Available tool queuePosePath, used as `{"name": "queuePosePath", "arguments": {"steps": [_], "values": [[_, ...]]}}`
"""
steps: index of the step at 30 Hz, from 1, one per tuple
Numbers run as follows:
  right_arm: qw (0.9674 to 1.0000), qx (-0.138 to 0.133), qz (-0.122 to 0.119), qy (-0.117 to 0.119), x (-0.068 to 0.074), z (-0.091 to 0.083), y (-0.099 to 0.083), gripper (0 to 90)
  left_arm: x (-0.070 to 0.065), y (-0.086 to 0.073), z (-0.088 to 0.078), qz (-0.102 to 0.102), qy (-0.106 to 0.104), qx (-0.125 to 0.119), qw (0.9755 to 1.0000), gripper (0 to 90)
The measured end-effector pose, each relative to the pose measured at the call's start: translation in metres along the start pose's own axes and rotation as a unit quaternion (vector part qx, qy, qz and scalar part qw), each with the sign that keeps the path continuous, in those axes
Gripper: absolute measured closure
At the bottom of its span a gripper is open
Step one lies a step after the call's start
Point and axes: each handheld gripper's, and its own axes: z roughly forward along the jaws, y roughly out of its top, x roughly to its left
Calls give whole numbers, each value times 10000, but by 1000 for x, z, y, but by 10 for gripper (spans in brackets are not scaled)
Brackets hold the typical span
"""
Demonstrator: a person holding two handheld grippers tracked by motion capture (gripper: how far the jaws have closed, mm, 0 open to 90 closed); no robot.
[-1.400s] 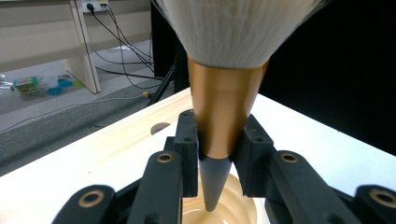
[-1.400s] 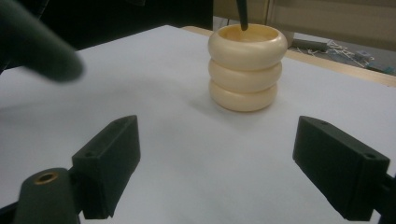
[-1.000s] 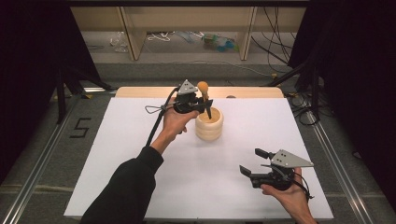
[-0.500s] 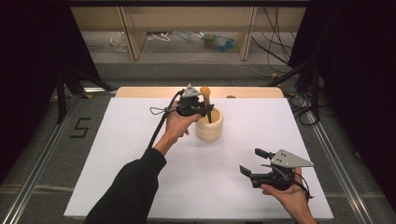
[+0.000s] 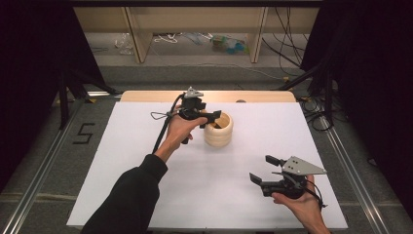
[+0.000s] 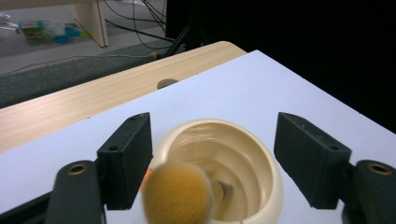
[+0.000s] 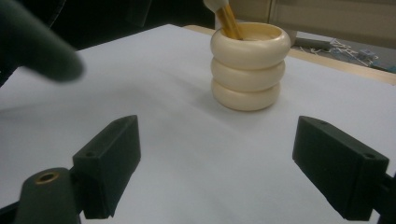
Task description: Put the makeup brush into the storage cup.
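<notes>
Ribbed cream pot (image 5: 218, 129) is seen mid-table | wooden stick (image 7: 228, 19) stands inside, its blurred, seemingly round knob (image 6: 178, 195) between the parted left gripper (image 5: 210, 117) jaws | right gripper (image 5: 263, 169) is held agape, well nearer the person.

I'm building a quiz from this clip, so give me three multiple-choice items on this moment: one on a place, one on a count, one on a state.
1. Where does the cream holder stand?
A. on the white mat
B. on the floor
C. on the shelf

2. How many stacked rings form its wall?
A. one
B. three
C. five

3. How do the jaws of the right hand-held gripper stand?
A. shut on the holder
B. shut on nothing
C. open and empty

Key: 1 A, the high view shows it on the white mat; 2 B, the right gripper view shows three bulges; 3 C, its jaws stand wide apart over bare mat.
</notes>
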Motion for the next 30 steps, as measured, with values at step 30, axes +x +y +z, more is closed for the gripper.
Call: {"name": "queuePosePath", "arguments": {"steps": [30], "values": [[10000,-12,6,-62,0,0,0,164,4,-24,-89,273,-149,-658,9973,195]]}}
